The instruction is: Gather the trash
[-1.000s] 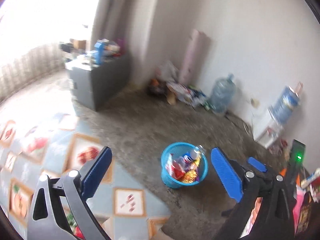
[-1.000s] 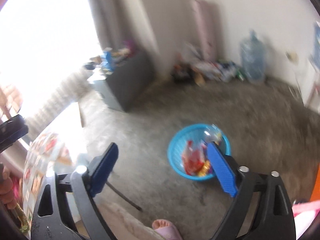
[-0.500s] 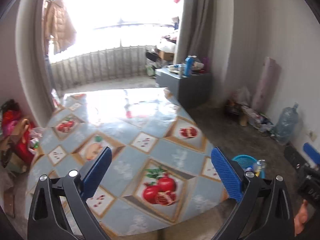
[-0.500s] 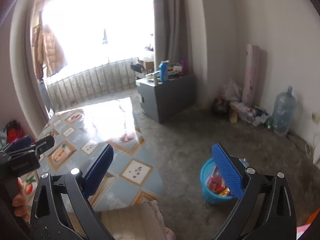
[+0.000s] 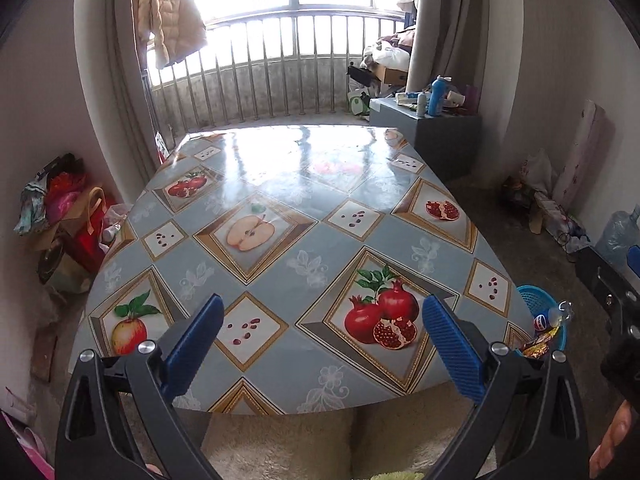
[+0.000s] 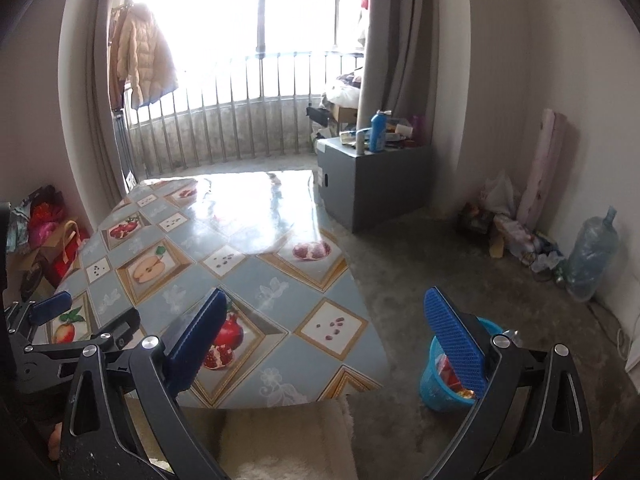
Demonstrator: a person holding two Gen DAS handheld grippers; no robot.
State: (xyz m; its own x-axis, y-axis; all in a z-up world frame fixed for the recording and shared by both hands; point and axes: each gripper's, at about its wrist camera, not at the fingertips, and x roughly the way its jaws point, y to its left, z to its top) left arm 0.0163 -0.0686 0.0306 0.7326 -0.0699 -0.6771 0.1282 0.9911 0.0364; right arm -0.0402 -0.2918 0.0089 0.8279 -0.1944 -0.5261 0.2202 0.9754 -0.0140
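Both grippers, left (image 5: pixel 318 340) and right (image 6: pixel 320 336), spread empty; views swung from blue plastic trash basket (image 6: pixel 434 384) up to fruit-patterned glossy tabletop (image 5: pixel 304 216). No trash visible there; collection likely complete.

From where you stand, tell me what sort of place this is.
Probably a lived-in room of a home, opening onto a railed balcony. A table under a fruit-print oilcloth fills the middle, a puffy coat hangs by the window, and a blue basket of wrappers sits on the bare concrete floor.
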